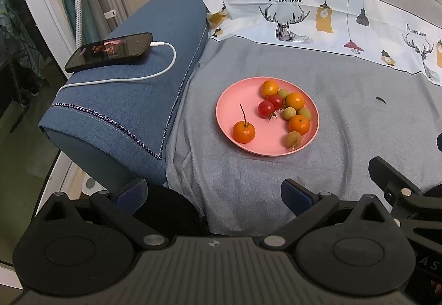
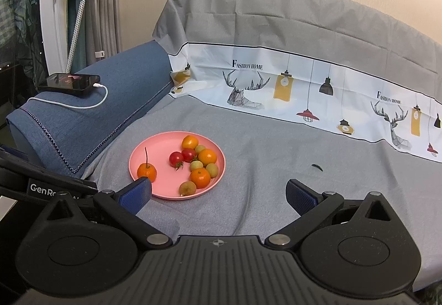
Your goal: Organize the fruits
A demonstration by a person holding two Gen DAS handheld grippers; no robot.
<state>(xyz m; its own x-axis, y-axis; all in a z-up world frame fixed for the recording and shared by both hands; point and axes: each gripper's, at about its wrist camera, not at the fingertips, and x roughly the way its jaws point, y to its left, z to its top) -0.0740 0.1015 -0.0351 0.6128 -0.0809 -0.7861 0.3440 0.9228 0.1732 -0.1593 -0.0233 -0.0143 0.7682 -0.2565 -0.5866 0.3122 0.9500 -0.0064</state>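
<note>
Meanwhile both the left gripper and right gripper hover with fingers spread, empty, near the pink plate of fruit.

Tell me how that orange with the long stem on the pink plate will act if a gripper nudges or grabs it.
The stemmed orange is round and sits apart from the other fruit, so a nudge would probably roll it across the plate. Its thin upright stem looks likely to snap. The skin seems smooth, so it might slip.

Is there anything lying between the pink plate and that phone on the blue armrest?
Only fabric: grey cover beside the pink plate, then the blue armrest with the phone and its white charging cable. The left wrist view shows it best.
</note>
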